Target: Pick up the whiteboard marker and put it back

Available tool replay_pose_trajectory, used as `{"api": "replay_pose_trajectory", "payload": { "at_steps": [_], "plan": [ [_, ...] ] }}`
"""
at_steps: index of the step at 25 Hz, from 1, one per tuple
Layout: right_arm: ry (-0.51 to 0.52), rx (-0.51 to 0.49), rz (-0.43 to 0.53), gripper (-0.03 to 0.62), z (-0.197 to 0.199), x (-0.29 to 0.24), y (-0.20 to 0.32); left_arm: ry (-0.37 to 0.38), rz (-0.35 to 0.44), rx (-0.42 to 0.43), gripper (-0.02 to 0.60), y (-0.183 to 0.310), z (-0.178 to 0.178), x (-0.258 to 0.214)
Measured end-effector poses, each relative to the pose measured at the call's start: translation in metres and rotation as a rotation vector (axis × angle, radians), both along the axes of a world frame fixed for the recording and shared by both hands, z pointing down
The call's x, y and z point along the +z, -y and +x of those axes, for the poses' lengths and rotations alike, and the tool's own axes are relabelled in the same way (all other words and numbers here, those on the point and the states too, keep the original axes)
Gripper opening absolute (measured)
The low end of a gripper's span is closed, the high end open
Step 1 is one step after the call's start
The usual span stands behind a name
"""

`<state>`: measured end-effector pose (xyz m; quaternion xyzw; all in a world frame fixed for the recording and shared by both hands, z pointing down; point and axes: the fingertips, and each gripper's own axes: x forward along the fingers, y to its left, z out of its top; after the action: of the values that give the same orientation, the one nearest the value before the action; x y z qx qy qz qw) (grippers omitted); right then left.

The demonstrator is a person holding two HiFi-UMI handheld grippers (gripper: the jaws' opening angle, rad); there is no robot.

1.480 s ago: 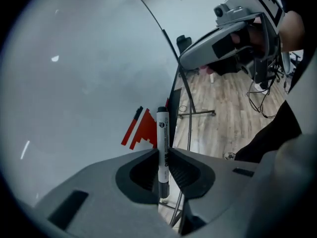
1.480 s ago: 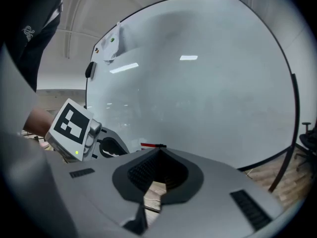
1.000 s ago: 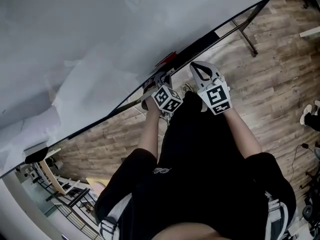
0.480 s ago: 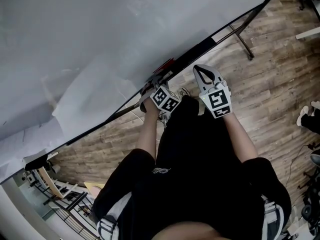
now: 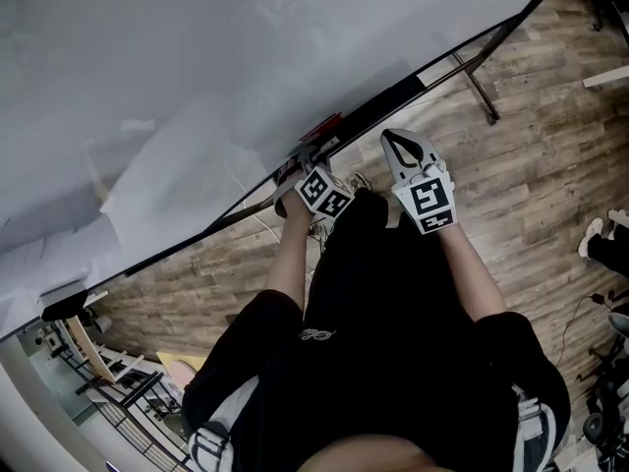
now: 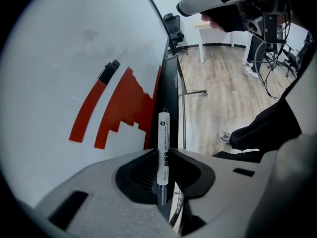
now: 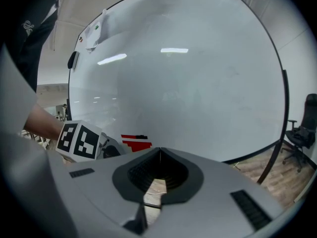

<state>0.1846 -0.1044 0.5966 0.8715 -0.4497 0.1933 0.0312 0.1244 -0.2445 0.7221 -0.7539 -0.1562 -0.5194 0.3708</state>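
Observation:
A white whiteboard marker (image 6: pixel 163 145) with a dark cap is clamped between the jaws of my left gripper (image 6: pixel 163 151), its far end pointing along the black tray (image 6: pixel 171 83) at the whiteboard's lower edge. In the head view the left gripper (image 5: pixel 300 161) is tipped down at that tray (image 5: pixel 393 94); the marker is too small to make out there. My right gripper (image 5: pixel 398 139) hovers just right of it over the floor, pointing at the board. Its jaws are shut with nothing between them (image 7: pixel 159 151).
The big whiteboard (image 5: pixel 197 77) fills the upper left. Red markings (image 6: pixel 124 108) sit on it just above the tray. A stand leg (image 5: pixel 477 72) crosses the wooden floor (image 5: pixel 531 165). An office chair (image 6: pixel 173 31) and a desk stand farther off.

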Motion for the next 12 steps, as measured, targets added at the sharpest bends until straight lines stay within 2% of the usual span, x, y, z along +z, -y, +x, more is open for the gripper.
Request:
{"api": "replay_pose_trajectory", "payload": {
  "at_steps": [4, 7, 12],
  "plan": [
    [-0.009, -0.019, -0.005, 0.003, -0.004, -0.003, -0.001, -0.028, 0.007, -0.008, 0.060, 0.001, 0.000, -0.001],
    [-0.015, -0.025, -0.012, 0.003, -0.008, -0.004, -0.003, -0.022, -0.017, -0.015, 0.063, 0.000, -0.003, -0.002],
    [-0.026, -0.051, -0.017, 0.003, -0.014, -0.007, 0.001, -0.043, -0.041, -0.082, 0.117, 0.010, -0.007, -0.009]
  ]
}}
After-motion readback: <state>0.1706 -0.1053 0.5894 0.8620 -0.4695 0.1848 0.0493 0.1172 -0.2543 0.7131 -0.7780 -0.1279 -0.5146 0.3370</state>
